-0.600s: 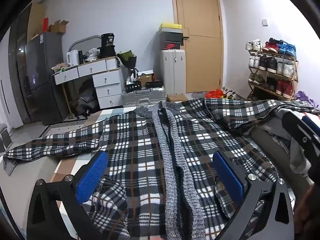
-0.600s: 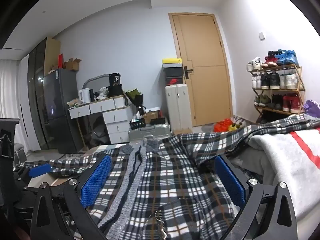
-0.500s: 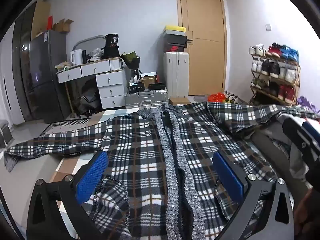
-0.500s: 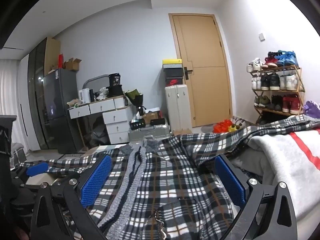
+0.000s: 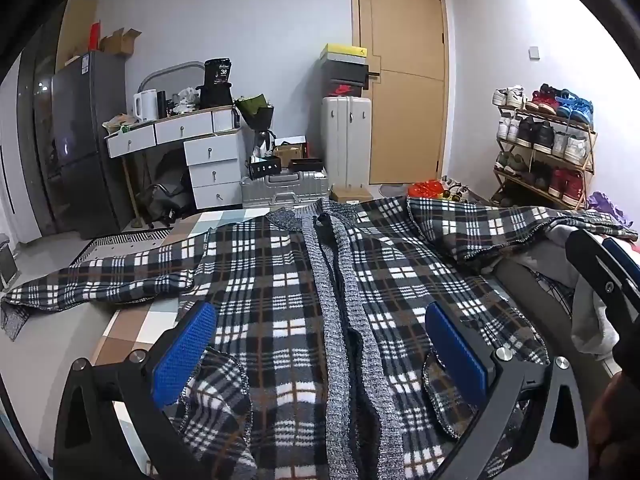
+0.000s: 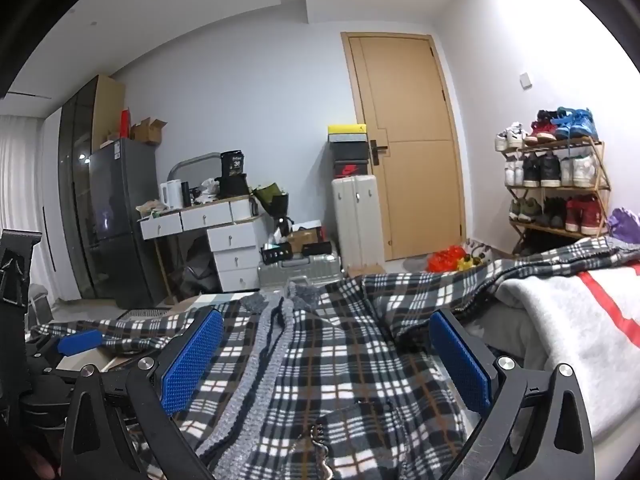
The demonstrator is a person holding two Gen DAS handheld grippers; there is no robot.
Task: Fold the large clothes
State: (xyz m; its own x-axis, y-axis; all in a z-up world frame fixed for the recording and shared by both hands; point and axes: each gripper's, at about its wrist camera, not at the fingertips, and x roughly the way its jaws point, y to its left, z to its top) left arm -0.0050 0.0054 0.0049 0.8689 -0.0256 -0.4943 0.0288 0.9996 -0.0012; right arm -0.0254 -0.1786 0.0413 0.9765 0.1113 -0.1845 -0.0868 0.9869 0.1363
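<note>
A large plaid fleece cardigan [image 5: 260, 280] with grey knit front bands [image 5: 332, 320] lies spread face up, collar pointing away toward the door [image 5: 404, 80], on a bed or low surface whose checked cover [image 5: 132, 328] shows at the left. Its left sleeve [image 5: 92, 280] stretches flat out to the side; its right sleeve [image 5: 500, 224] is draped over a heap of other laundry, including a grey blanket with a red stripe [image 6: 568, 320].

The left gripper [image 5: 320, 352] hovers over the hem end with its jaws released and spread wide, nothing between the blue pads [image 5: 184, 356]. The right gripper [image 6: 326, 356] sits lower and flatter over the garment's right half, jaws likewise wide and empty.

The step in hand looks like choosing the first grasp, so folding has not really begun. To do it well, I would take the outstretched sleeve near the cuff and near the shoulder seam, one gripper at each, and lay it across the chest so that it lies parallel to the front bands. The right sleeve should first be lifted clear of the heap, or the blanket may drag along. Fleece is thick and springy: pinch a single layer at the edge, close fully before lifting, and keep both hands level so the body does not bunch or the open front slide apart.
</note>
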